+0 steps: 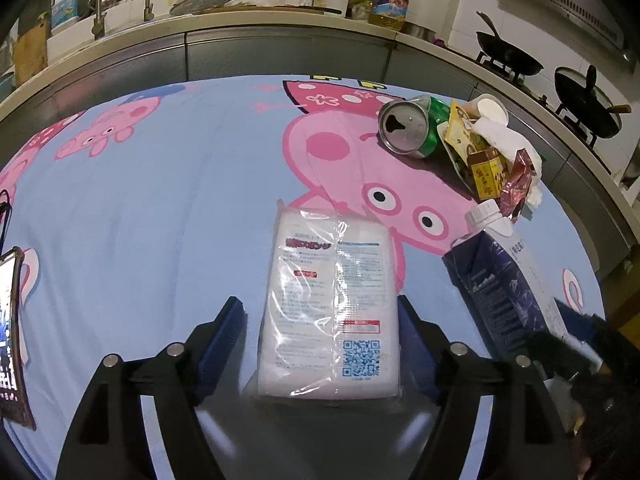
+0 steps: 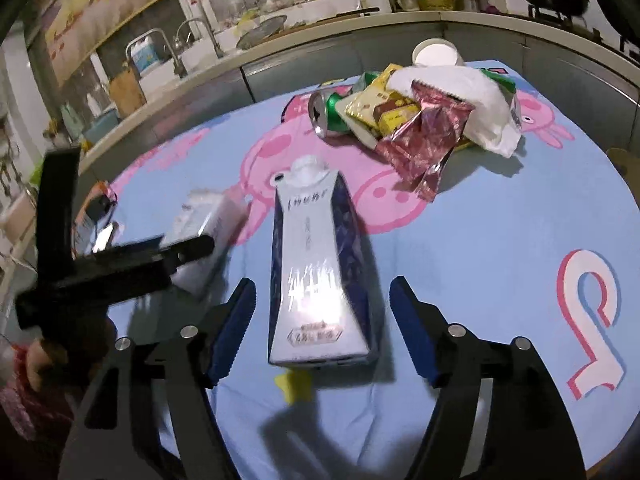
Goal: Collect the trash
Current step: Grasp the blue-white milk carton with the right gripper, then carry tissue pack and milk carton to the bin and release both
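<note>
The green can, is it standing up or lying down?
Lying down. The can rests on its side on the cloth, its opened top facing sideways, beside the wrappers.

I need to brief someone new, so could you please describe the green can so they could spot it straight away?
Start at the blue cartoon-pig tablecloth and find the trash pile at its far side, near the counter. The green can lies on its side at the pile's left edge, the only metal, round thing there, its opened silver top facing the camera.

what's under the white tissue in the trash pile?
The white tissue drapes over a red foil wrapper, yellow snack packets and a small red-yellow box. A white cup sits behind. Anything deeper is covered.
</note>
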`<action>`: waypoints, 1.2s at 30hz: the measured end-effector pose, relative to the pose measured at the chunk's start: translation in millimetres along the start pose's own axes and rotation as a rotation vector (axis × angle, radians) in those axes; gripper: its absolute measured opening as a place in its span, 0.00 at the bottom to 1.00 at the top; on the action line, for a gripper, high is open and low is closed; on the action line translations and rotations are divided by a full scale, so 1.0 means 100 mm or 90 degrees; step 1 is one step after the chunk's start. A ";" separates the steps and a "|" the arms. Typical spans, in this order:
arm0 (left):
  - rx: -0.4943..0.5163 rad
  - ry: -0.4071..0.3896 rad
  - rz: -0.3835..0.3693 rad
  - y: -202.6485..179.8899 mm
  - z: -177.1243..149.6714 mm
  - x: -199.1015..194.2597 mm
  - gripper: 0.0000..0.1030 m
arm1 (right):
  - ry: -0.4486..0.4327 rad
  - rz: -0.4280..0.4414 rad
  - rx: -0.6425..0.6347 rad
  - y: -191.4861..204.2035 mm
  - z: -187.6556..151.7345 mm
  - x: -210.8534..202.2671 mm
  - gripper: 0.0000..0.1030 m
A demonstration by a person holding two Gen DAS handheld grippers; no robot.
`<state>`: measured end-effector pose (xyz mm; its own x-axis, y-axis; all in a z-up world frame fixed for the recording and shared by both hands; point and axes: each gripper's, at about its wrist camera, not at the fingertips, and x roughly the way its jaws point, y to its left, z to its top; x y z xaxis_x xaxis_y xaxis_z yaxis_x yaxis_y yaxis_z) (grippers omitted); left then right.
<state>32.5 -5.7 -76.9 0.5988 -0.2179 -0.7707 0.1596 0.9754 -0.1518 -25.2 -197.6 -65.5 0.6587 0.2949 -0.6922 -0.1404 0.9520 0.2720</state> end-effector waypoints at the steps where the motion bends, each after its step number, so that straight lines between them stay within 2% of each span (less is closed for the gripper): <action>1: -0.001 0.000 -0.001 0.00 0.00 0.00 0.74 | -0.002 0.003 0.005 -0.01 0.04 -0.02 0.68; 8: 0.011 0.004 -0.003 -0.04 -0.02 -0.01 0.71 | 0.008 0.013 0.036 -0.06 0.28 -0.03 0.68; 17: 0.018 0.008 -0.001 -0.05 -0.03 0.00 0.68 | 0.037 0.008 0.026 0.02 0.17 0.08 0.68; 26: 0.019 0.011 -0.008 -0.06 -0.04 0.02 0.60 | 0.042 0.004 0.022 0.05 0.22 0.11 0.68; 33: 0.036 -0.006 -0.016 -0.09 -0.04 -0.02 0.57 | 0.050 -0.001 0.015 0.08 0.23 0.16 0.68; 36: 0.044 -0.023 -0.022 -0.10 -0.01 -0.09 0.57 | 0.060 -0.019 -0.001 0.10 0.20 0.22 0.68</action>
<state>24.5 -13.9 -69.5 0.6198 -0.2531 -0.7428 0.2335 0.9632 -0.1333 3.3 -183.5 -64.9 0.5898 0.2731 -0.7599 -0.1232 0.9605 0.2495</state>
